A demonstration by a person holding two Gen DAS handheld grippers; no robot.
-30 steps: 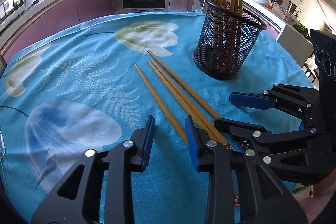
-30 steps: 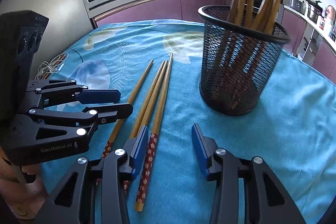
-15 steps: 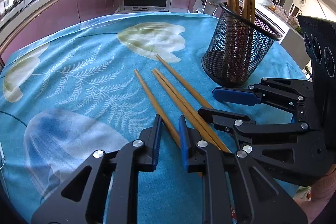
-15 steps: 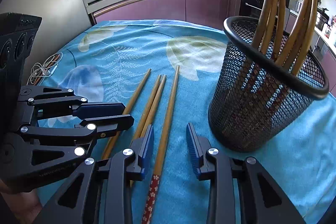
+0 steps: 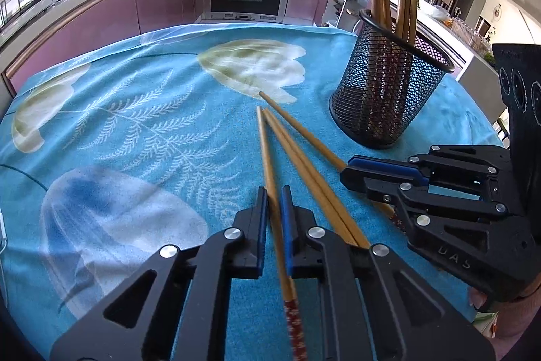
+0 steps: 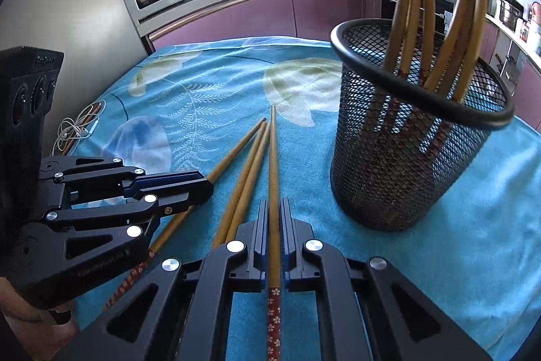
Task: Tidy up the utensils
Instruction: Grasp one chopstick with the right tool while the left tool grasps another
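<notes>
Blue floral tablecloth point(image 5: 142, 110) in kitchen w/ purple cabinets, mesh holder point(image 6: 405, 158) nearby, left gripper point(image 5: 272, 219) pinching leftmost chopstick point(image 5: 265, 151), right gripper point(image 6: 274, 235) clamped on rightmost chopstick point(image 6: 273, 158), two chopsticks point(image 6: 247, 171) btwn

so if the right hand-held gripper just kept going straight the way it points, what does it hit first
Probably nothing solid: the right hand-held gripper, shut on a chopstick, points along it over the blue cloth. The mesh holder sits off to its right. Depth is unclear.
</notes>
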